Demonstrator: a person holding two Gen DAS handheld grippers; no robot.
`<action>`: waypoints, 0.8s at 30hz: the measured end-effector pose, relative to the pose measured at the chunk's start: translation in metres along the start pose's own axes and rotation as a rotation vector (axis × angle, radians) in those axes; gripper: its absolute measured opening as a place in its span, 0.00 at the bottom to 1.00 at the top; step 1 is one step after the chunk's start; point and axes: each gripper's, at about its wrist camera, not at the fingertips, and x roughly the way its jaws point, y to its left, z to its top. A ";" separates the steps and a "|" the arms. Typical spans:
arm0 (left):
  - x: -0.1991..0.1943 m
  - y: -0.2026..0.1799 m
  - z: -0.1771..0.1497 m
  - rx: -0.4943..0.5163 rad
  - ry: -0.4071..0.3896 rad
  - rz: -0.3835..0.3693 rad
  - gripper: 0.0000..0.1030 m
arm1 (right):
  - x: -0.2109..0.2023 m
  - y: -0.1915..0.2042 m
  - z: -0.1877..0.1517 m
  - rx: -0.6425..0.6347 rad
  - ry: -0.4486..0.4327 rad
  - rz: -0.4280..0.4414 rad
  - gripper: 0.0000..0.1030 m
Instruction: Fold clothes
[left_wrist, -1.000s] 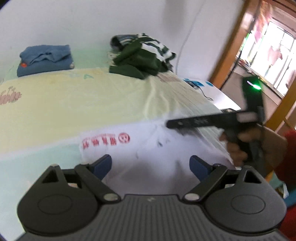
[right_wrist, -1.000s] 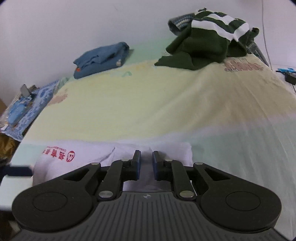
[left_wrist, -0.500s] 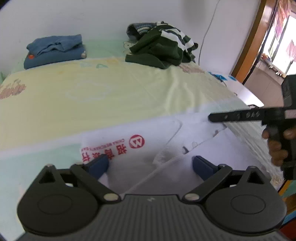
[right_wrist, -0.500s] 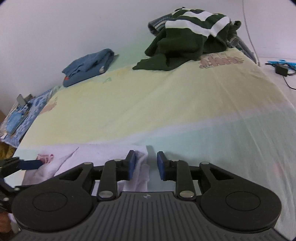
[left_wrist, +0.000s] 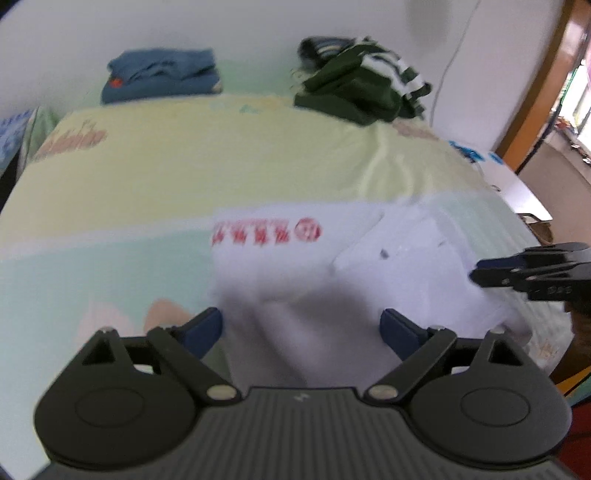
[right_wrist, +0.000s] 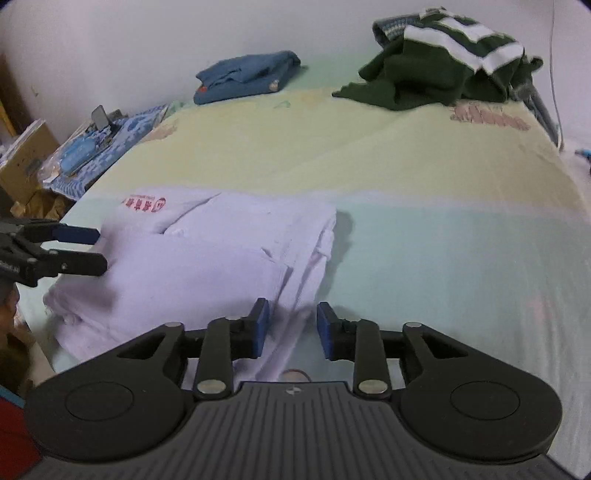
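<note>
A: White garment (right_wrist: 207, 251) lies folded on the bed (right_wrist: 443, 236), at its near edge.

B: Left gripper (left_wrist: 301, 328) gapes wide, empty. Right gripper (right_wrist: 291, 325) parted, gripping nothing, over the cloth's edge.

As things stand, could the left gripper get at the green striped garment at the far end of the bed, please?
Probably not without a long reach: the left gripper hangs open over the white shirt at the near edge, while the green striped garment lies across bare bedsheet.
</note>
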 end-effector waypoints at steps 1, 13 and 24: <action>-0.001 0.001 -0.002 -0.011 -0.001 0.006 0.91 | -0.002 -0.003 0.002 0.017 0.006 0.003 0.35; -0.007 0.016 -0.016 -0.169 0.028 -0.012 0.96 | -0.007 -0.005 -0.002 0.125 0.075 0.054 0.40; -0.001 0.009 -0.014 -0.146 0.058 -0.133 0.98 | -0.006 0.000 -0.007 0.169 0.092 0.037 0.42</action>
